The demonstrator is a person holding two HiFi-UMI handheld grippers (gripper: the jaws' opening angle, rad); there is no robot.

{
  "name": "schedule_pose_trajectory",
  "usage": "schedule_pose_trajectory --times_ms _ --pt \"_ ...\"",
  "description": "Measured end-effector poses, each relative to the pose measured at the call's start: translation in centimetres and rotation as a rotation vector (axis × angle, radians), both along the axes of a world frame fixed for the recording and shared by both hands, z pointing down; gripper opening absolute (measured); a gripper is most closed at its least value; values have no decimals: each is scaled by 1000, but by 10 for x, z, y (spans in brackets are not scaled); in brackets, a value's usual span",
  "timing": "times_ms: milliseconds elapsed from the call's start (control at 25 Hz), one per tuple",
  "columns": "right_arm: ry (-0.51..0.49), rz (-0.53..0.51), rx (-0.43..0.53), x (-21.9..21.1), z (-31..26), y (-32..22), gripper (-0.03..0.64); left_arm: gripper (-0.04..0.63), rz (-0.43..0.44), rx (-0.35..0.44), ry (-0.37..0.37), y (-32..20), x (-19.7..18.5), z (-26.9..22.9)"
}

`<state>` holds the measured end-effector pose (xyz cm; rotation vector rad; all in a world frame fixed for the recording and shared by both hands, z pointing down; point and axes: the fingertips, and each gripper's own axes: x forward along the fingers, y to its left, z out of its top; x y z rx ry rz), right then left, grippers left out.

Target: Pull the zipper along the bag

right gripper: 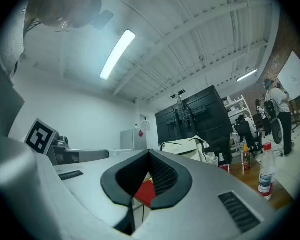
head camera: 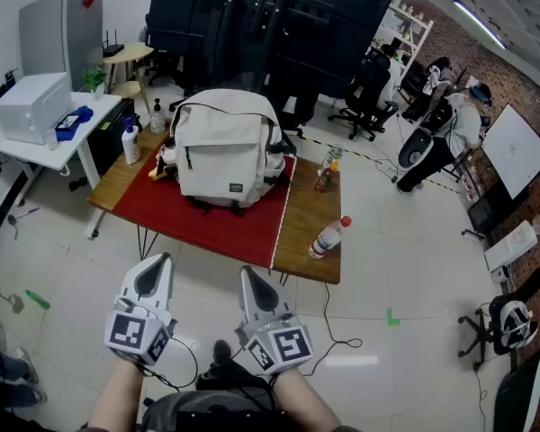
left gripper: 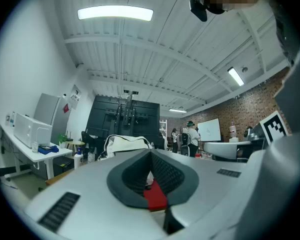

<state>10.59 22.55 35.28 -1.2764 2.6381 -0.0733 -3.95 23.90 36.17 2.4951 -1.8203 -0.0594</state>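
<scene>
A cream backpack (head camera: pixel 227 151) stands upright on a red mat (head camera: pixel 218 225) on the wooden table (head camera: pixel 308 214); I cannot make out its zipper pull from here. Both grippers hang low over the floor, well short of the table's near edge. My left gripper (head camera: pixel 165 258) is shut with nothing in it. My right gripper (head camera: pixel 247 271) beside it is also shut and empty. Past the closed tips of the left gripper (left gripper: pixel 151 154) the backpack (left gripper: pixel 122 144) shows far off. The right gripper (right gripper: pixel 149 156) likewise points toward the distant backpack (right gripper: pixel 187 146).
A white spray bottle (head camera: pixel 130 142) stands at the table's left end, sauce bottles (head camera: pixel 327 171) and a red-capped water bottle (head camera: pixel 327 238) at its right. A white desk with a printer (head camera: pixel 31 106) is at left. Cables (head camera: pixel 337 331) lie on the floor. Office chairs and people are far right.
</scene>
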Motion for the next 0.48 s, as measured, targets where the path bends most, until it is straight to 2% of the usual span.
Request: schedule_pose_trajectory --times_ms 280,480 --pt "-19 44 20 8 10 -51 28 31 -11 17 -4 -43 -12 9" --pt "-74 100 12 21 18 -113 28 31 -23 14 -19 -91 -20 20"
